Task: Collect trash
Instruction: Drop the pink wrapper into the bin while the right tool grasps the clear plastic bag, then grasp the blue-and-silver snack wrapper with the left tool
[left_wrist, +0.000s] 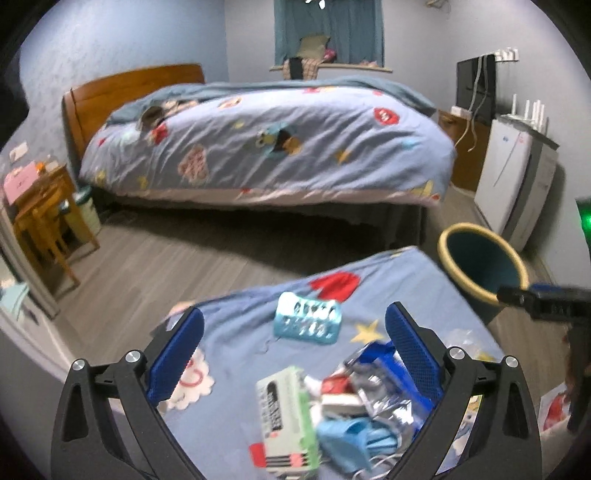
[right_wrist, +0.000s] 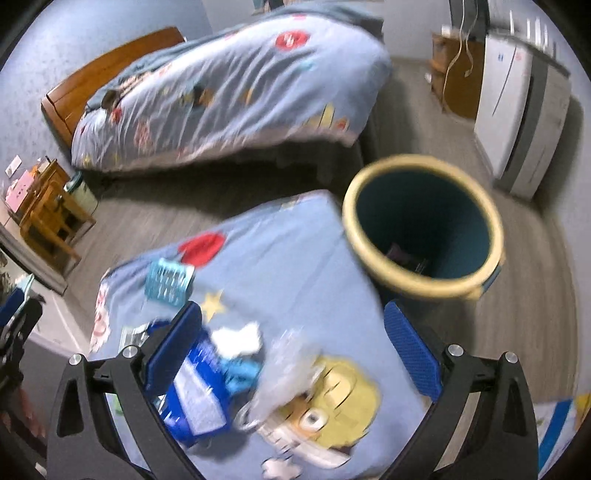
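A pile of trash lies on a blue cartoon bedspread (left_wrist: 258, 317): a green-white carton (left_wrist: 286, 417), a blue-silver foil wrapper (left_wrist: 384, 384), a light blue mask (left_wrist: 351, 439) and a teal blister pack (left_wrist: 307, 319). My left gripper (left_wrist: 295, 354) is open above the pile, empty. My right gripper (right_wrist: 293, 350) is open and empty over the bedspread (right_wrist: 295, 258), with the blue wrapper (right_wrist: 199, 391), a clear plastic bag (right_wrist: 284, 380) and the teal pack (right_wrist: 168, 280) between and beyond its fingers. A teal bin with a yellow rim (right_wrist: 424, 225) stands right of the bed corner, something dark at its bottom; it also shows in the left wrist view (left_wrist: 480, 258).
A second bed (left_wrist: 266, 144) with a wooden headboard lies across the grey floor. A wooden chair and desk (left_wrist: 44, 214) stand at the left. A white appliance (left_wrist: 513, 177) and a wooden cabinet (left_wrist: 465, 147) stand at the right wall.
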